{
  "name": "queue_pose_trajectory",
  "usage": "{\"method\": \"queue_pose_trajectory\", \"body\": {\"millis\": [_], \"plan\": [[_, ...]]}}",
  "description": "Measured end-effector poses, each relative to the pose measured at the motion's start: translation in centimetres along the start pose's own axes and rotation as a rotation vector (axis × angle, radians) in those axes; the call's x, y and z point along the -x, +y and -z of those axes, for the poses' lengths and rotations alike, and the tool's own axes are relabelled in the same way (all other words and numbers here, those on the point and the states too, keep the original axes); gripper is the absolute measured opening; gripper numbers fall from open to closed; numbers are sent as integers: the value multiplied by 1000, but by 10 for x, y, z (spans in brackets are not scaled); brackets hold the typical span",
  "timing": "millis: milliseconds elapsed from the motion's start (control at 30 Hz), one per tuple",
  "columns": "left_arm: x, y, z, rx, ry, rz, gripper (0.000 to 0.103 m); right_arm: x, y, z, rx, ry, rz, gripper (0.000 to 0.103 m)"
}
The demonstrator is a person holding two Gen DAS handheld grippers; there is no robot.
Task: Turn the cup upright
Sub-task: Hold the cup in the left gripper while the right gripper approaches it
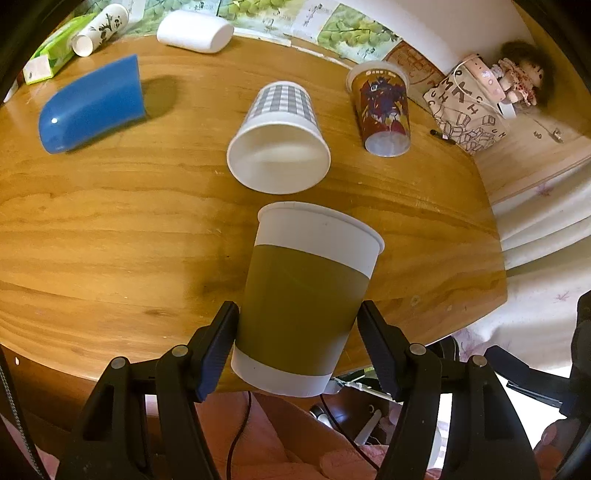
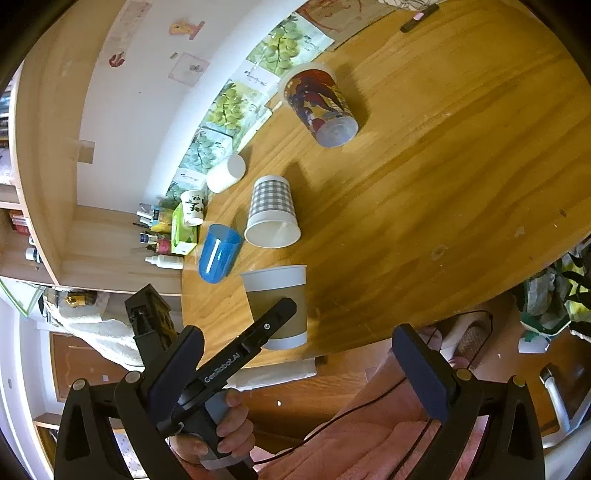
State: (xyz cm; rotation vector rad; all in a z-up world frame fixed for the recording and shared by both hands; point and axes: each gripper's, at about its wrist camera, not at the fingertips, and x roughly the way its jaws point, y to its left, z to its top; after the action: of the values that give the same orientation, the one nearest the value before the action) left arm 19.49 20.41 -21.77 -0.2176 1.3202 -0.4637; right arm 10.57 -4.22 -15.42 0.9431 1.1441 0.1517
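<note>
Gripping: left gripper (image 1: 297,345) clamped on the brown-sleeved paper cup (image 1: 306,295), one black finger (image 1: 218,350) pressed to each side of the sleeve.
Cup position: held at the near edge of the round wooden table (image 1: 110,221), rim pointing away from the left wrist camera, white base nearest the lens; in the right wrist view the same cup (image 2: 280,306) stands rim-up with its base at the table's edge.
Far left of table: green carton (image 1: 55,48) and small panda-print cup (image 1: 99,29), lying together at the table's back edge.
Left: blue plastic cup (image 1: 92,105) on its side, well apart from the held cup.
Back centre: white container (image 1: 195,31) lying beside the grape-print sheets (image 1: 351,29) along the wall.
Centre: grey checked paper cup (image 1: 280,136) on its side, open mouth facing the held cup, just beyond its rim.
Right of centre: clear tumbler with a cartoon print (image 1: 382,110), upside down, base up.
Far right: black marker (image 1: 443,136) near the tumbler; lettered fabric bag (image 1: 465,118) and a doll (image 1: 517,77) past the table's rim.
Right gripper (image 2: 306,373): fingers wide apart, holding nothing, off the table's near edge, beside the left tool's handle and the hand (image 2: 225,432) around it.
</note>
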Motion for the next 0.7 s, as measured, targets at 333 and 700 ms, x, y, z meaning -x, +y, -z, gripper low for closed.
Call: {"method": "queue_pose_trajectory", "body": {"millis": [333,700], "plan": [[-7,-7,0,-18,24,-21,76,-8,-5,-3,-15,42,9,102],[2,-7,6,-32,14,-12,81,-26,-6,-5,-1,97,24,102]]}}
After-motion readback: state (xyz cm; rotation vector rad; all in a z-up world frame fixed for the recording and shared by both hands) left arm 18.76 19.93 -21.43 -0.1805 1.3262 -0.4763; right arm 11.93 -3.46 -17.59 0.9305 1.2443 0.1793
